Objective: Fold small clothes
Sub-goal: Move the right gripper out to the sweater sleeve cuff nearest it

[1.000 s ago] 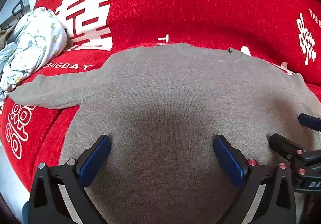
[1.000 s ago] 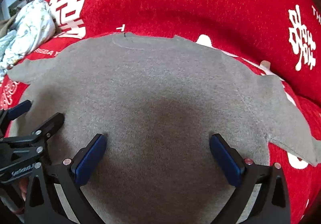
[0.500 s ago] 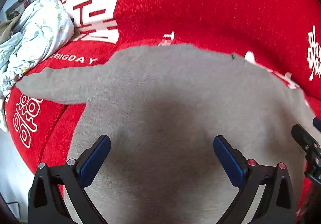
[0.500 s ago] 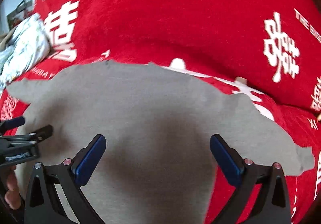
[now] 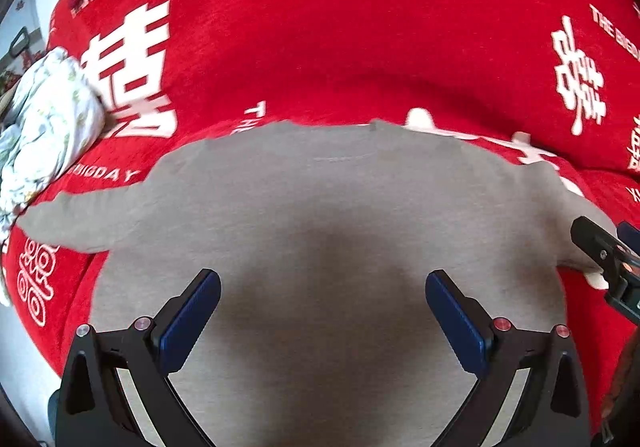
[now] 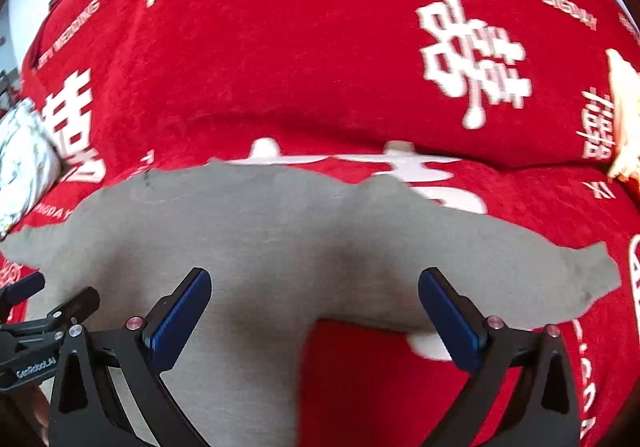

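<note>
Over the last second I have pulled both tools back and swung my right one outward, so the far sleeve end, which sat near the frame edge before, now lies almost ahead of my right gripper [image 6: 315, 321]. The grey sweater [image 5: 320, 215] has not shifted: it lies flat on the red blanket [image 5: 340, 47], neckline away from me, 2 sleeves spread to either side.

I judge this to be the very start of the fold, with the garment laid out and no fold made. The next move probably calls for taking 1 sleeve and laying it across the body; the right sleeve [image 6: 500, 267] sits closest to my right tool, so I would lower there and pinch near the cuff without catching the blanket beneath.

My right gripper has its blue pads [image 6: 178, 321] spread wide, holding nothing, hovering above the sweater's edge. My left gripper [image 5: 322, 321] is equally wide apart and empty, over the middle of the body. Whether either touches the knit I cannot tell. A crumpled floral cloth [image 5: 44, 127] lies off to the left, well apart from the sweater's body.
</note>
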`<state>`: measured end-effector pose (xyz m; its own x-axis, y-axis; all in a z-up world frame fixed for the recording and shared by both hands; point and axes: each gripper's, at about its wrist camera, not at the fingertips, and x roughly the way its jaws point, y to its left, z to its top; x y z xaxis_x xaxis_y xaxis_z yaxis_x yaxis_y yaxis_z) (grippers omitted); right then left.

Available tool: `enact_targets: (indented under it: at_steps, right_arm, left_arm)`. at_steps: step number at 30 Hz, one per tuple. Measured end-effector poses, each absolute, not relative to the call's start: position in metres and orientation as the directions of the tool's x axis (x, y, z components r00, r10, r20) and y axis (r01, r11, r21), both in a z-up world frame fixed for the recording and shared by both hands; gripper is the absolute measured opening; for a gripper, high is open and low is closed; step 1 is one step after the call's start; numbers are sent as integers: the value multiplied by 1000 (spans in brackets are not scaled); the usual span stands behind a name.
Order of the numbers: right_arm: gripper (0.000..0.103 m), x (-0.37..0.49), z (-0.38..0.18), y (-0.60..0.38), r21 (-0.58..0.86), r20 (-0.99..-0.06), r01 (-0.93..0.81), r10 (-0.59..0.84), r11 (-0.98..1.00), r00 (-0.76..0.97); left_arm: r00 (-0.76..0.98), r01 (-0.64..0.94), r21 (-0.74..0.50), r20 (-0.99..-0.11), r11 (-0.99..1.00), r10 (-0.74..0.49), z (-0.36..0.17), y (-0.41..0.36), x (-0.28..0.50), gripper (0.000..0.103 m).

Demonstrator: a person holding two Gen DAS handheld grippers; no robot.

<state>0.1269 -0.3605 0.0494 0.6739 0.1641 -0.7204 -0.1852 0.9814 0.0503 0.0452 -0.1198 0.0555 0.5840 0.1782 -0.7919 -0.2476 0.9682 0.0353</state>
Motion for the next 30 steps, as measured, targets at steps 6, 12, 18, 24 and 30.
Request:
enact_targets:
  at_steps: [6, 12, 18, 24, 30]
  right_arm:
    - [103, 138, 51, -391, 94, -721, -128, 156, 987, 675]
    - [103, 145, 50, -427, 107, -730, -61, 120, 992, 673]
    - [103, 154, 33, -490, 157, -756, 80, 68, 984, 651]
    - [103, 160, 16, -552, 178, -781, 229, -4, 957, 624]
    - [103, 163, -1, -593, 210, -803, 319, -23, 924, 595]
  left_arm:
    - [560, -178, 37, -818, 983, 132, 53, -153, 61, 103]
    - [557, -138, 62, -821, 988, 129, 55, -182, 71, 103]
    - [565, -103, 63, -818, 993, 111, 56, -202, 80, 103]
    - [543, -100, 41, -835, 994, 89, 47, -212, 87, 103]
    - [531, -73, 39, -844, 997, 72, 36, -228, 94, 103]
